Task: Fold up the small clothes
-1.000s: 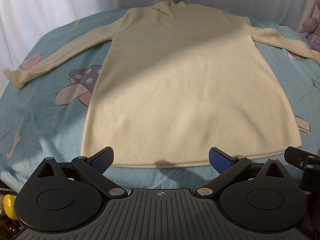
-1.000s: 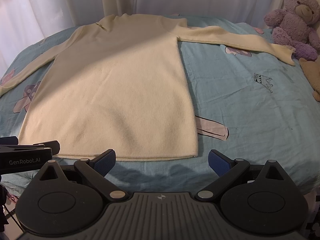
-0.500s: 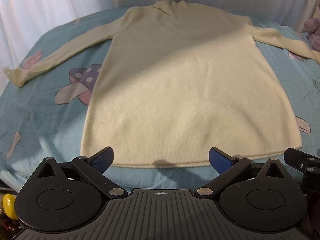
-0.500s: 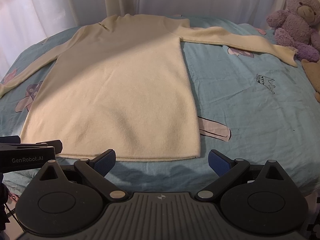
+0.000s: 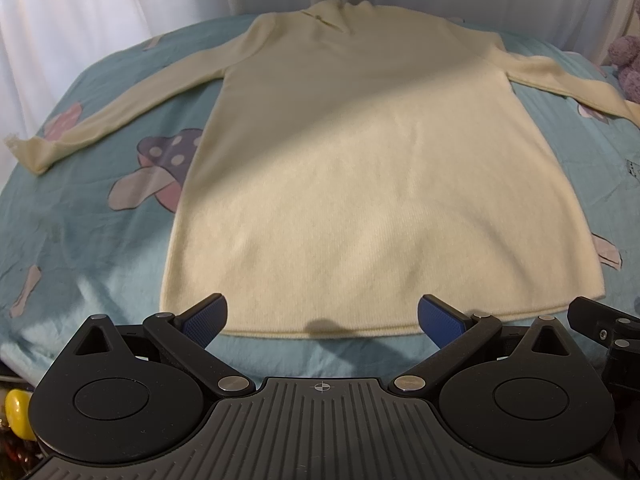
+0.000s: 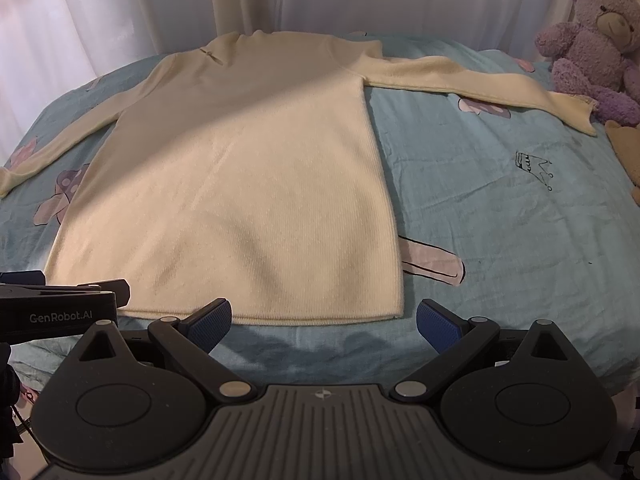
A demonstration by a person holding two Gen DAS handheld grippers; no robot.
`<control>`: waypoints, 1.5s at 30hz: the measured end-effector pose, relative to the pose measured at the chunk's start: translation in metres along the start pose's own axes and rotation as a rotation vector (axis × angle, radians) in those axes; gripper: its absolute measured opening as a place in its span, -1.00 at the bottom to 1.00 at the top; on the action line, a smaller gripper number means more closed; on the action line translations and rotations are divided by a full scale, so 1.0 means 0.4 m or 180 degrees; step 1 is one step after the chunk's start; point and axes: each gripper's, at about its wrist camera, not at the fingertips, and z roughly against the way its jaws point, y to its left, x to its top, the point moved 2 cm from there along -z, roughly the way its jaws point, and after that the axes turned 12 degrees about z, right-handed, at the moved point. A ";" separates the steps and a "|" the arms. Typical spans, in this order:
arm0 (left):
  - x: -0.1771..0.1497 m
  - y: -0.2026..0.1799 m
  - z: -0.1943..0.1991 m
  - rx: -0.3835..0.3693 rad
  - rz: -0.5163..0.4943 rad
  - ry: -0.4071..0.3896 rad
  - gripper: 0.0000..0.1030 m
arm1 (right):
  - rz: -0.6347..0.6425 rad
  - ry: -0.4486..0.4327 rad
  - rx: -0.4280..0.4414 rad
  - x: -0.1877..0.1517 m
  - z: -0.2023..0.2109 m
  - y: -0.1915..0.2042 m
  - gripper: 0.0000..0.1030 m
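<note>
Ahead and left of the left gripper (image 5: 322, 316), the left sleeve (image 5: 108, 120) of the cream sweater (image 5: 360, 168) runs out flat across the blue bed sheet (image 5: 80, 240), past a printed mushroom (image 5: 160, 172). The sweater lies face up and fully spread, its hem (image 5: 320, 332) just in front of both grippers. The left gripper hangs above the hem's left half with its jaws wide apart, holding nothing. The right gripper (image 6: 324, 322) hovers over the hem's right corner (image 6: 396, 314), likewise spread and empty. Beyond and right of it the right sleeve (image 6: 480, 80) reaches toward a purple teddy bear (image 6: 596, 40).

Against the views a second ago, the hem sits slightly further forward in both cameras, so the grippers seem to have drifted a little back or up; nothing on the bed has shifted. I judge that folding has not begun: this is the lining-up stage, and a first grasp at the hem or a sleeve would come next.
</note>
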 end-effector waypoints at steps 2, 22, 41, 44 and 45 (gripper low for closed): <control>0.001 0.000 -0.001 0.0000 0.0001 0.0002 1.00 | 0.0005 0.0000 0.0017 0.001 -0.001 0.000 0.93; 0.008 0.002 -0.020 0.0001 0.0005 0.0054 1.00 | 0.0034 -0.0064 0.0107 0.013 -0.001 0.004 0.93; 0.038 0.024 -0.095 -0.0163 0.0170 0.0185 1.00 | -0.0384 -0.1356 0.0652 0.078 0.032 -0.139 0.93; 0.049 0.030 -0.118 -0.0257 0.0231 0.0117 1.00 | -0.0523 -0.1704 0.0531 0.119 0.032 -0.249 0.92; 0.052 0.031 -0.127 -0.0294 0.0263 0.0083 1.00 | -0.0651 -0.1793 0.0395 0.131 0.026 -0.303 0.92</control>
